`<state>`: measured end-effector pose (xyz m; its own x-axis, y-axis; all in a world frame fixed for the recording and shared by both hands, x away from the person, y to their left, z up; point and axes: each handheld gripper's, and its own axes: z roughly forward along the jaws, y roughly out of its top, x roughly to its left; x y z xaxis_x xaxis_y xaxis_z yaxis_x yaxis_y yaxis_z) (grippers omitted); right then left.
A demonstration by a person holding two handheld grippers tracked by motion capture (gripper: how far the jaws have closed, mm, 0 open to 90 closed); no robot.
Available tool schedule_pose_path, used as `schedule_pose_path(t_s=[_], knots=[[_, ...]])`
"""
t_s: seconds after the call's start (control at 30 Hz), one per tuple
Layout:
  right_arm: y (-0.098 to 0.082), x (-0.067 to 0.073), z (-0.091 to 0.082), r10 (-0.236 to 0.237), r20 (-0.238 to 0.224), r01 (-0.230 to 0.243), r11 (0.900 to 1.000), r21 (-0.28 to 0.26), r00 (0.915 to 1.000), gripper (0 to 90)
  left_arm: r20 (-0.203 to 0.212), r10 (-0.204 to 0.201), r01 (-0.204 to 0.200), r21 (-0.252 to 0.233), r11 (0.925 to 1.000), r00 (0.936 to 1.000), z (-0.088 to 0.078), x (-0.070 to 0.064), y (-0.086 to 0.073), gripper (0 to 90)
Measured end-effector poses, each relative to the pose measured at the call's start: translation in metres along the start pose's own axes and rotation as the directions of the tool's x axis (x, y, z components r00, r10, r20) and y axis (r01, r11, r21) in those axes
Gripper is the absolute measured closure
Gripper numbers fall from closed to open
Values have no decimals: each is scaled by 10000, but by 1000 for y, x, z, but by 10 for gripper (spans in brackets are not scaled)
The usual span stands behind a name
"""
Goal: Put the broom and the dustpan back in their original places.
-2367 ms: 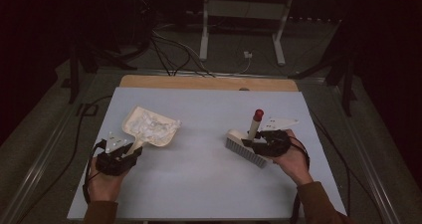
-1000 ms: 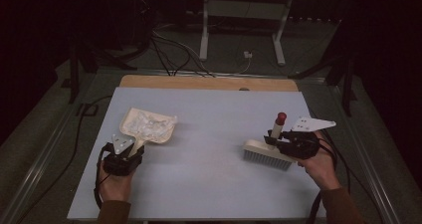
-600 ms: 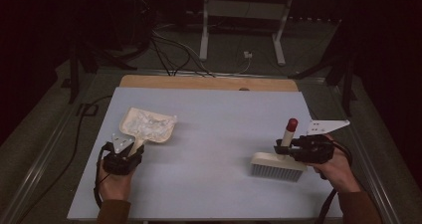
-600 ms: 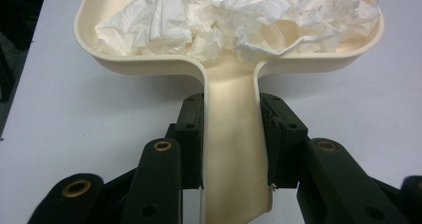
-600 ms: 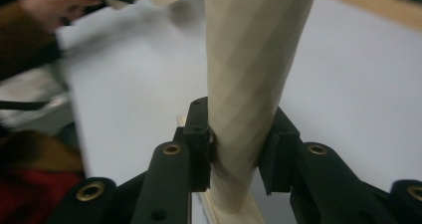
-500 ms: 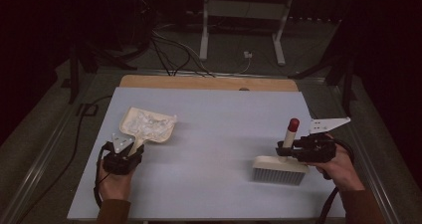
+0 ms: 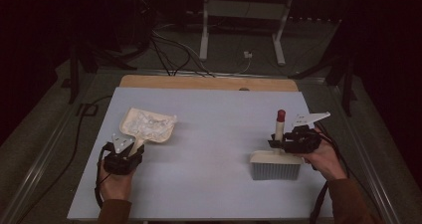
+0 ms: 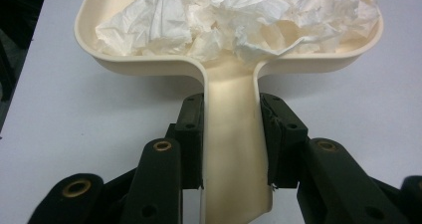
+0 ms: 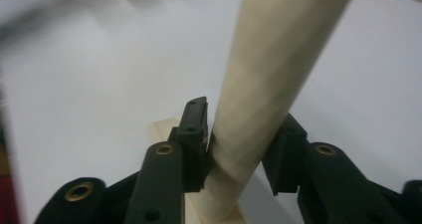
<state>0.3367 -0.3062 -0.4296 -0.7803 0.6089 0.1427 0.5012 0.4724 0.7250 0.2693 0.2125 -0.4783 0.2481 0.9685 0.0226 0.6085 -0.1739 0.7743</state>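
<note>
The left gripper is clamping the flat handle of a cream plastic dustpan. In the left gripper view both pads are pressing flush against the handle's two edges, with the handle running straight up between them into the pan. The dustpan is lying flat on the table, its tray pointing away from the gripper and holding a heap of crumpled white tissue paper. In the high view the pan is sitting on the left half of the table, just beyond the person's left hand, which is resting near the front edge.

The right gripper is standing around the upright wooden handle of a hand brush. Its jaws have just been opening slightly. In the right gripper view the left pad is touching the round handle, while a narrow gap is showing between the handle and the right pad; the grip is therefore loosened, not clamped. The brush is standing on its grey bristles on the right half of the table, its pale wooden block level and its handle rising to a red tip. The right hand is holding the gripper just right of the brush.

The pale blue table top is separating dustpan and brush, which are lying well apart.
</note>
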Motion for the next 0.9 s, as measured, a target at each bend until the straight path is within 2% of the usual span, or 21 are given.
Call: schedule_pose_path(t_s=[0.2, 0.33, 0.4, 0.6, 0.7, 0.77, 0.9], knots=[[-2, -9, 19, 443, 740, -434, 9990, -137, 9963, 636, -108, -136, 135, -82, 9999, 9998, 0, 1, -1, 663], [-2, -12, 30, 693, 1432, -692, 9976, -58, 9873, 622, -198, -240, 238, -58, 9997, 9995, 3, -1, -3, 663], [-2, -13, 36, 795, 1839, -816, 9967, 37, 9797, 618, -243, -286, 286, -21, 9996, 9993, 5, -2, -3, 663], [-5, -16, 49, 1138, 2496, -1175, 9931, 0, 9616, 615, -431, -396, 401, 107, 9991, 9983, 11, -7, -5, 663], [-6, -18, 54, 1427, 2936, -1494, 9888, 3, 9452, 616, -569, -391, 397, 108, 9992, 9976, 14, -10, -5, 663], [-6, -18, 58, 1579, 3107, -1663, 9861, 6, 9373, 617, -685, -396, 405, 126, 9991, 9969, 16, -12, -4, 663], [-7, -21, 64, 1717, 3260, -1849, 9827, 98, 9296, 616, -817, -380, 406, 306, 9987, 9959, 21, -15, -5, 663]])
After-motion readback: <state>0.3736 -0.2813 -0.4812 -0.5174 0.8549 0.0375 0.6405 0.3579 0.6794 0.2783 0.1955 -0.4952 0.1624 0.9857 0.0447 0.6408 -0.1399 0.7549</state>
